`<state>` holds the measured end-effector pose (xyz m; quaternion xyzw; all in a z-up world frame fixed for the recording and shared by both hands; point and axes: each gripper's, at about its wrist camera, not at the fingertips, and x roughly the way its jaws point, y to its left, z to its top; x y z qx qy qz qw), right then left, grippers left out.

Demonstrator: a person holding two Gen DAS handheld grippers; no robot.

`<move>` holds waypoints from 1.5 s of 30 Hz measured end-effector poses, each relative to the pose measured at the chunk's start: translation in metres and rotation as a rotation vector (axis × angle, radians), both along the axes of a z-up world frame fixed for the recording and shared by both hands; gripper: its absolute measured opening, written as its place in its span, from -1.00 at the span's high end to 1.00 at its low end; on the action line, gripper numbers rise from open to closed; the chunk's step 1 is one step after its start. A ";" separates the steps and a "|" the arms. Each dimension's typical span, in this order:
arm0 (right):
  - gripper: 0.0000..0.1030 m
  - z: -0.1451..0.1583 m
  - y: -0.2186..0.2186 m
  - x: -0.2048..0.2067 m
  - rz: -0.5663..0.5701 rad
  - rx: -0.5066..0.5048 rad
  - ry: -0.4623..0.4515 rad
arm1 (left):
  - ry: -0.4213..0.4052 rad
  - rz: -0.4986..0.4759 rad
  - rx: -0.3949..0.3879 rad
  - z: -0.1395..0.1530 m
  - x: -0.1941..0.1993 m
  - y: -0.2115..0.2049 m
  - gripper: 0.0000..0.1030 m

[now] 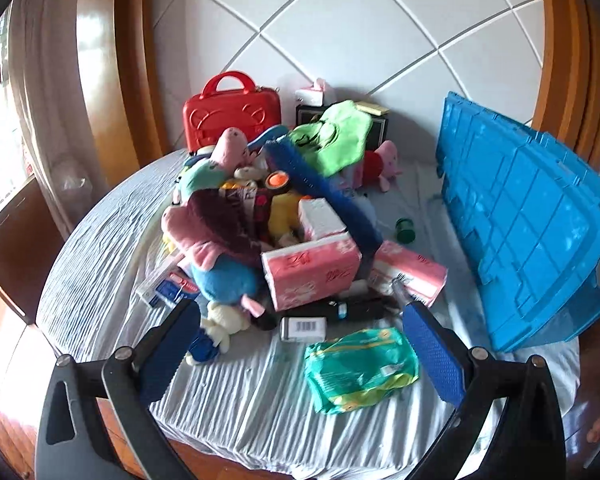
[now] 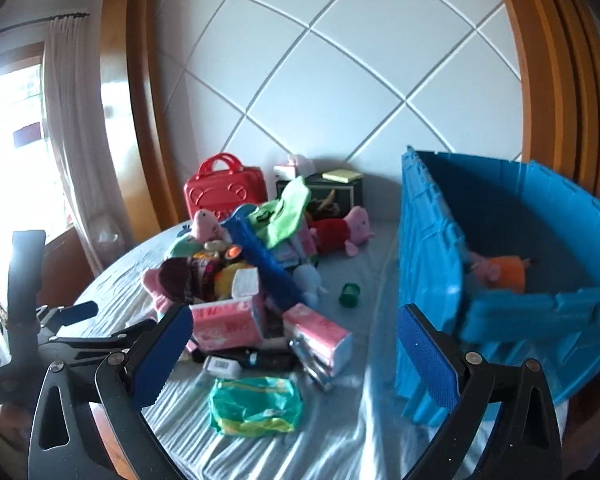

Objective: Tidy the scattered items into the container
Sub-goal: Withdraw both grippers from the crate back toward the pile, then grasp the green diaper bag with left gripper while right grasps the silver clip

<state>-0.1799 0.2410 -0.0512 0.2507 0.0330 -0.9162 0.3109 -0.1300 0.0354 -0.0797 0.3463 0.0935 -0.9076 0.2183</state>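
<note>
Clutter lies heaped on the bed (image 1: 112, 264), at twelve o'clock from both grippers. The green wipes pack (image 1: 360, 368) sits nearest, at six o'clock of the pile; the blue container (image 2: 500, 280) stands at three o'clock, a plush already inside. The left gripper (image 1: 300, 356) and right gripper (image 2: 296, 356) both hang wide open, holding nothing. The pack looks light, soft and probably slippery; pinching across its short middle seems safest.
</note>
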 end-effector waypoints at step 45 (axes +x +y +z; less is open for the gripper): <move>-0.50 -0.226 -0.030 -0.125 -0.059 0.205 -0.340 | -0.145 0.081 0.199 -0.181 -0.061 -0.026 0.18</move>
